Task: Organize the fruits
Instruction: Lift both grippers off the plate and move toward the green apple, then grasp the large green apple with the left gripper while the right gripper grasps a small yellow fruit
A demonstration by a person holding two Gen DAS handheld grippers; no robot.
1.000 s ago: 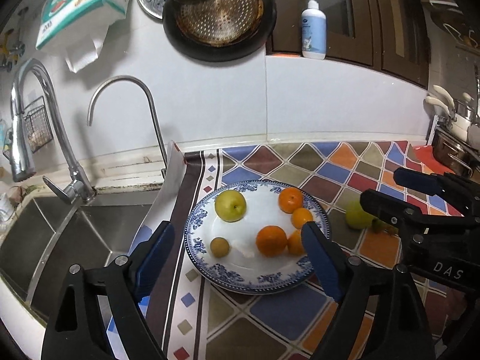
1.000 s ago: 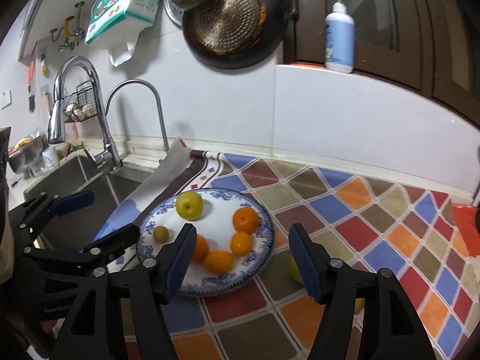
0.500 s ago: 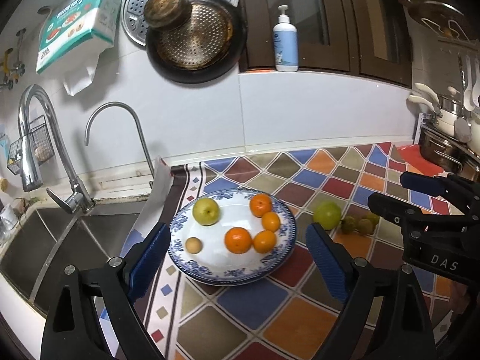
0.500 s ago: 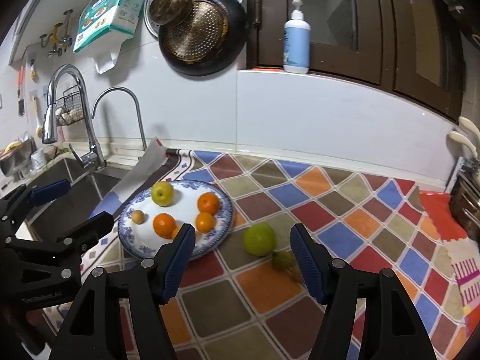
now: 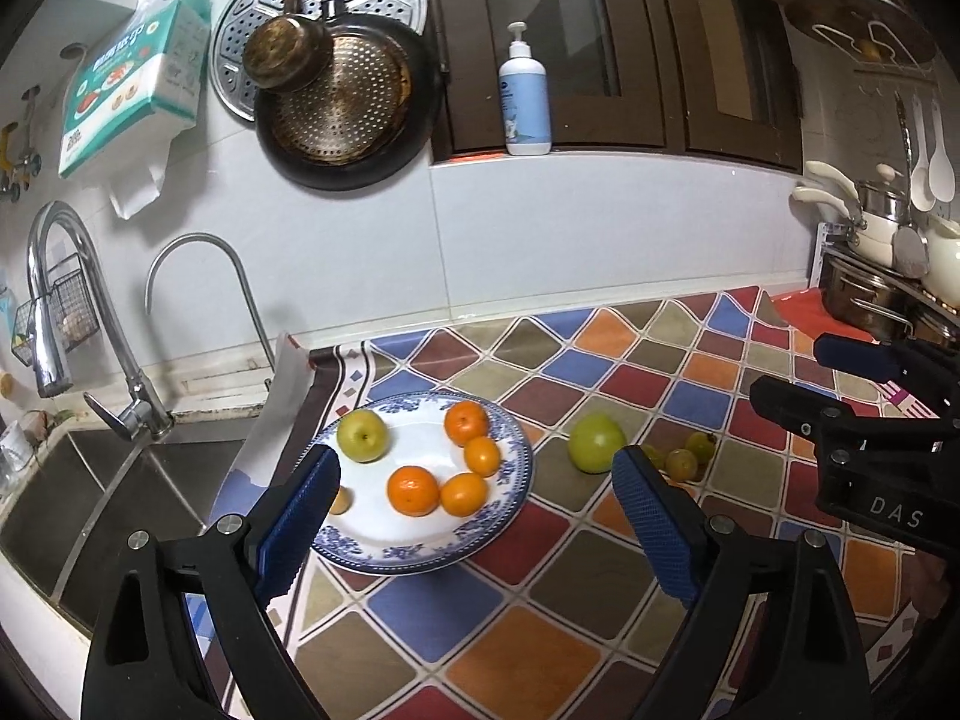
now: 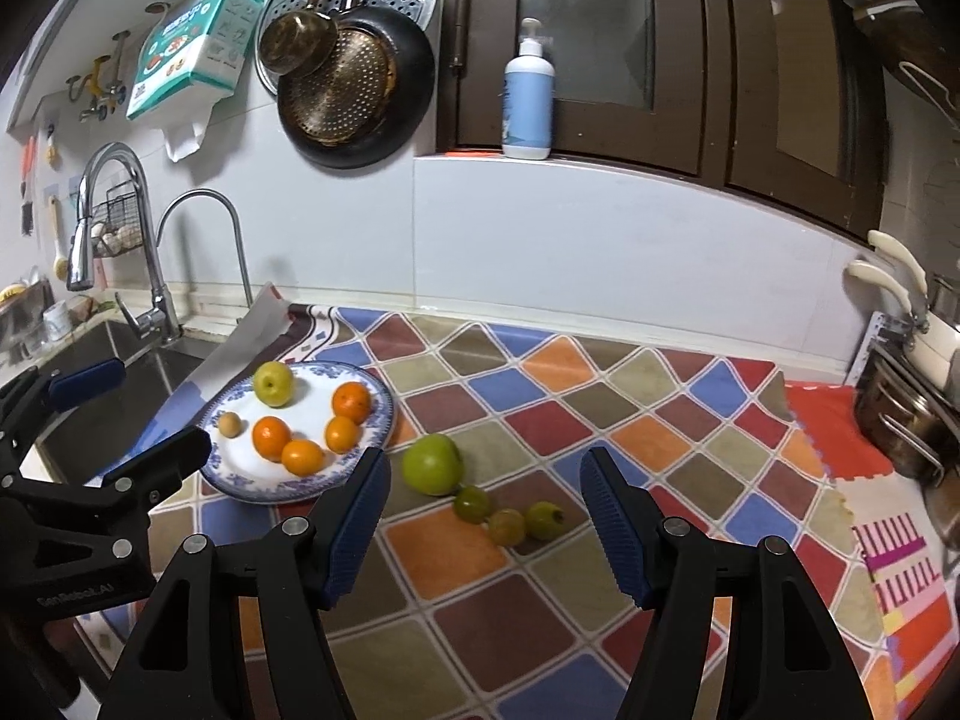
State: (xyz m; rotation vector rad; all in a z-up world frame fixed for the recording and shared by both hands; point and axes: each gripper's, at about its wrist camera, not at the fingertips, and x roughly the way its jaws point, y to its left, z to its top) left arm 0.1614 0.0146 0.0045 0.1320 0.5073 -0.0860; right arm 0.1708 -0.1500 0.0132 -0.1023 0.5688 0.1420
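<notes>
A blue-and-white plate [image 5: 516,480] [image 6: 384,414] sits on the patterned counter mat beside the sink. It holds a yellow-green apple [image 5: 361,435] [image 6: 273,383], several oranges [image 5: 412,489] [image 6: 271,437] and a small brown fruit [image 6: 229,423]. A big green apple [image 5: 596,443] [image 6: 432,464] lies on the mat right of the plate, with three small green fruits [image 5: 681,463] [image 6: 507,526] next to it. My left gripper [image 5: 474,516] is open and empty, held back from the plate. My right gripper [image 6: 483,516] is open and empty, above the small green fruits.
A steel sink [image 5: 78,498] with two taps [image 5: 51,300] lies left of the plate. Pans [image 5: 342,102] hang on the wall and a lotion bottle [image 5: 525,105] stands on the sill. Pots [image 5: 870,294] [image 6: 900,420] stand at the right on a red mat.
Both grippers have pulled back and up from the plate. The view widened, so the big green apple and small green fruits now show fully. The fruit has not moved.
</notes>
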